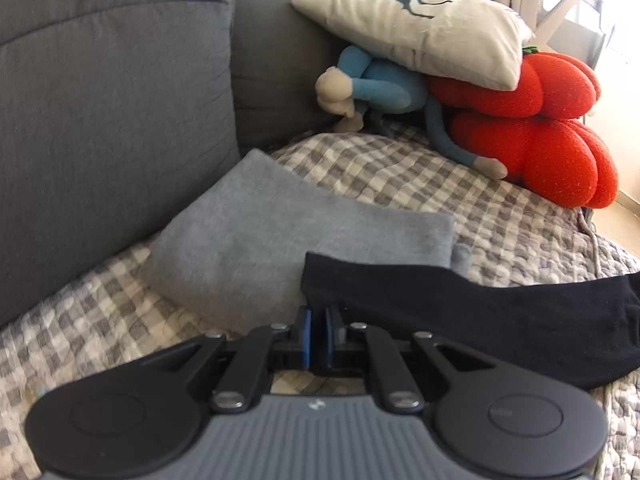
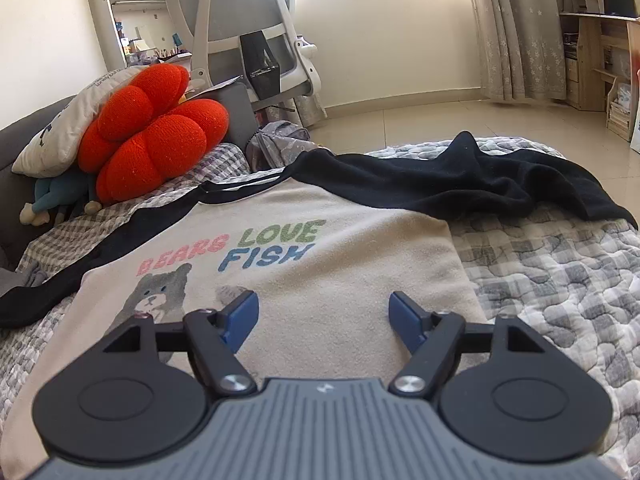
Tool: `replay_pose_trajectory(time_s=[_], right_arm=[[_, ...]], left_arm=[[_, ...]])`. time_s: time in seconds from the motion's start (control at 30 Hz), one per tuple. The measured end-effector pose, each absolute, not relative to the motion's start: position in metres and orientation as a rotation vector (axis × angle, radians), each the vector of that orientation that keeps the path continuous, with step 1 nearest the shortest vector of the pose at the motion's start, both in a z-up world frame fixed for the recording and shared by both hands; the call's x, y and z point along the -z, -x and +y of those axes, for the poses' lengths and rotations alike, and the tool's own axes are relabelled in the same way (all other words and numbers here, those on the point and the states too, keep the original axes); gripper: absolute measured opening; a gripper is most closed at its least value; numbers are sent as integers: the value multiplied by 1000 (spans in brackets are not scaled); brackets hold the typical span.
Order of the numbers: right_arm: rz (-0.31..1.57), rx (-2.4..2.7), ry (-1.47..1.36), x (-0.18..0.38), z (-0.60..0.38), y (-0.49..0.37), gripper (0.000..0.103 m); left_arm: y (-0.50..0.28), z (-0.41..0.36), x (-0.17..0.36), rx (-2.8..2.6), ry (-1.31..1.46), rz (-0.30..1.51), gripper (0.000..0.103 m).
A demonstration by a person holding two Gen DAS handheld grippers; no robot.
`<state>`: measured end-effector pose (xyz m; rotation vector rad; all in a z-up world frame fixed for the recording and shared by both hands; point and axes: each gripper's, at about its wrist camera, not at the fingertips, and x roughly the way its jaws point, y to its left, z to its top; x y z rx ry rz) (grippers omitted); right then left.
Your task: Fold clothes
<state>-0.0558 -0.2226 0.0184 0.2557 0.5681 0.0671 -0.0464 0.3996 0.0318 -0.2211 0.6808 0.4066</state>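
Fingers of the left gripper (image 1: 318,334): blue pads drawn together, pinching the near edge of a black fabric sleeve (image 1: 480,320) that belongs to the garment. Fingers of the right gripper (image 2: 323,316): spread wide apart, holding nothing, poised over the chest of a cream sweatshirt with black raglan sleeves and a bear print reading "BEARS LOVE FISH" (image 2: 320,280). Sweatshirt: spread face up on a grey-and-white checked quilt (image 2: 560,280) covering a dark grey fabric sofa (image 1: 100,100); far sleeve rumpled toward the quilt's outer edge. Folded pale grey cloth (image 1: 260,240): on the quilt against the sofa back. Red segmented knit cushion (image 2: 156,136), white printed pillow (image 1: 420,36), blue plush toy (image 1: 380,88): heaped at the sofa's far end.
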Motion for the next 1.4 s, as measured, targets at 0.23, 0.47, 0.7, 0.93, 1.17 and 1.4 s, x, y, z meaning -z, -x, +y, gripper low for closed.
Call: replay_pose_trajectory(time_s=[0.23, 0.47, 0.7, 0.93, 1.17, 1.4], right_arm=[[558, -75, -209, -15, -213, 58, 89], [539, -99, -257, -13, -220, 59, 95], [527, -81, -275, -13, -221, 62, 95], [528, -82, -273, -12, -221, 62, 95], [533, -72, -255, -12, -219, 61, 95], [539, -80, -254, -12, -220, 60, 97]], left_arm=[[68, 427, -47, -435, 404, 547, 47], [40, 408, -38, -425, 344, 626, 58], [19, 378, -29, -506, 189, 663, 8], [9, 392, -59, -565, 110, 587, 7], [-11, 404, -58, -593, 49, 607, 7], [-32, 411, -55, -594, 63, 602, 7]])
